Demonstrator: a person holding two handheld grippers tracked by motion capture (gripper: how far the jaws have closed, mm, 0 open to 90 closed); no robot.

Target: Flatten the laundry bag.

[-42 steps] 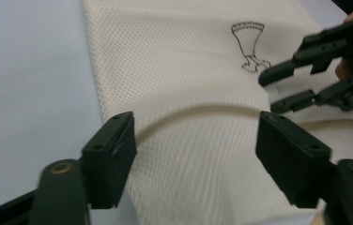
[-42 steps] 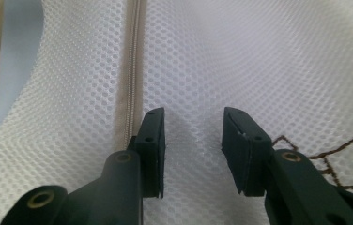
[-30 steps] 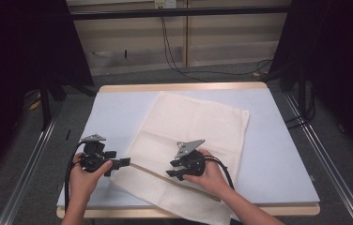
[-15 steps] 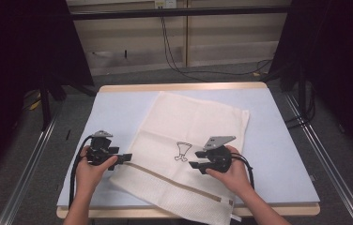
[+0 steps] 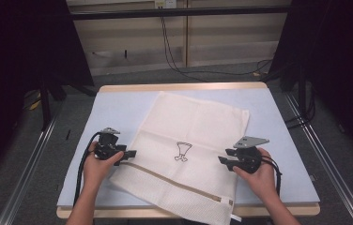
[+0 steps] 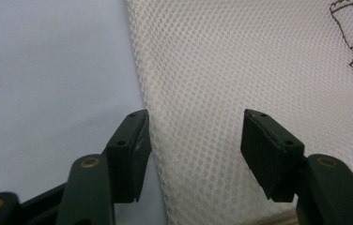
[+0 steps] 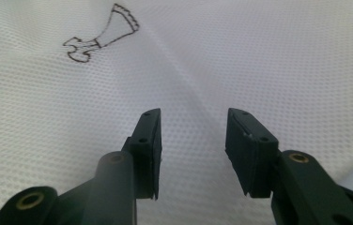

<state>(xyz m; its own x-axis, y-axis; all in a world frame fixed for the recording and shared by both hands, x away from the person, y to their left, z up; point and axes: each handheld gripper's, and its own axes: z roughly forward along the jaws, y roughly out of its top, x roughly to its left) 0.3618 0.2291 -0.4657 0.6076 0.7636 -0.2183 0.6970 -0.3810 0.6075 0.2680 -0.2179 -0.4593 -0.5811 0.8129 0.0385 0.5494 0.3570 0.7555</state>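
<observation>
Mesh laundry bag [image 5: 188, 154] lies flat, askew on the surface [image 5: 118, 108] | left tool [image 5: 126, 154] half-closing astride its edge, right tool [image 5: 224, 161] apart above the cloth | likely soft, light, limp; best pinched at edges.

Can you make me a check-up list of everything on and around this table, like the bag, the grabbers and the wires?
Surface: pale blue table top with a wooden edge, flat.
Job's things: cream mesh bag lying flat and askew, its zipper near the front, its near end hanging over the front edge; a small dark drawing in the middle.
Clutter: nothing seen.
Grippers: left gripper at the bag's left edge, jaws just been closing, edge between them, not pinched yet; right gripper over the bag's right side, jaws apart, holding nothing.
Cables: black cable trails from the left gripper; wires on the floor behind.
Surroundings: dark curtains at both sides, a pale wall behind.
</observation>
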